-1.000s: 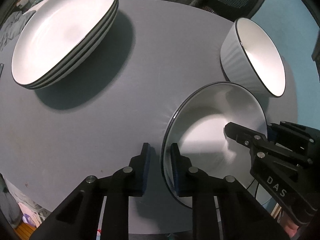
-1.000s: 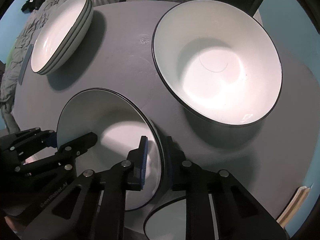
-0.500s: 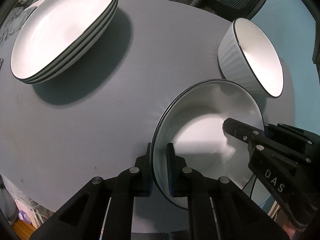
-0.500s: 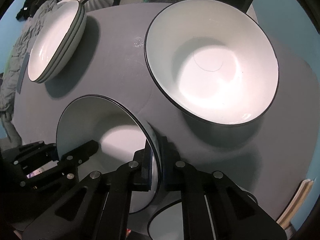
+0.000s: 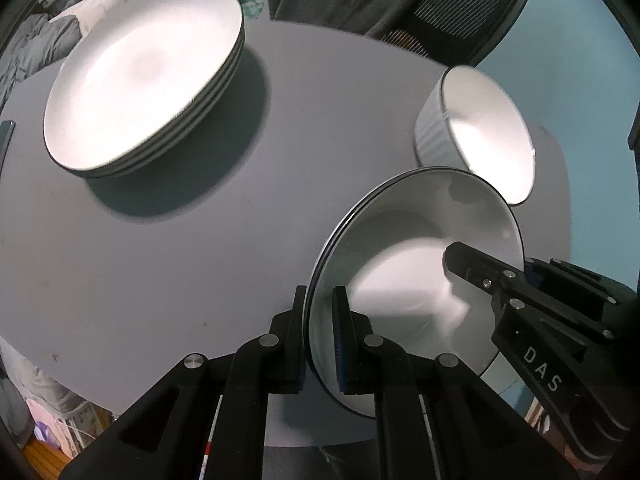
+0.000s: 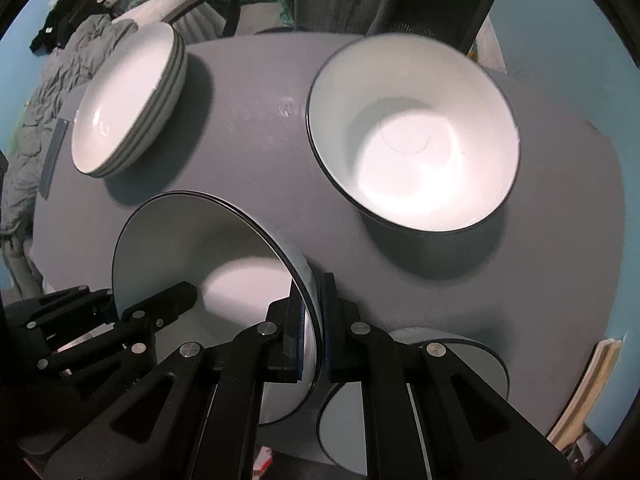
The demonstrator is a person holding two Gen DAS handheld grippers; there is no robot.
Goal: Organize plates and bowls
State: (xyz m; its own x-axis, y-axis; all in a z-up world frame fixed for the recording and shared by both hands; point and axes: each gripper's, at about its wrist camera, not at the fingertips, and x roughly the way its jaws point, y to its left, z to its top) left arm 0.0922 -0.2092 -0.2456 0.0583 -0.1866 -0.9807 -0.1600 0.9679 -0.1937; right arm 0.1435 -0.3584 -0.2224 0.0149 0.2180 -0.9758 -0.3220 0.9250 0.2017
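A shallow white bowl with a dark rim point(image 5: 400, 280) point(image 6: 200, 248) hangs just above the near side of the round grey table point(image 5: 280, 220). My left gripper point(image 5: 318, 320) is shut on its left rim. My right gripper point(image 6: 314, 292) is shut on the opposite rim. Each wrist view also shows the other gripper: the right gripper point(image 5: 496, 264) and the left gripper point(image 6: 146, 294). A stack of white plates point(image 5: 140, 80) point(image 6: 124, 100) stands at the far left. A deep white bowl point(image 5: 480, 132) point(image 6: 416, 140) stands at the far right.
Another dark-rimmed dish point(image 6: 420, 400) lies at the table's near edge, under my right gripper. A chair with dark cloth over it point(image 5: 460, 0) stands behind the table. A flat dark object point(image 6: 52, 160) lies by the left edge, and stacked papers point(image 6: 592, 380) sit off the right edge.
Both grippers went from open around the shallow bowl's rim to shut on it. The bowl has come up a little off the table with them.
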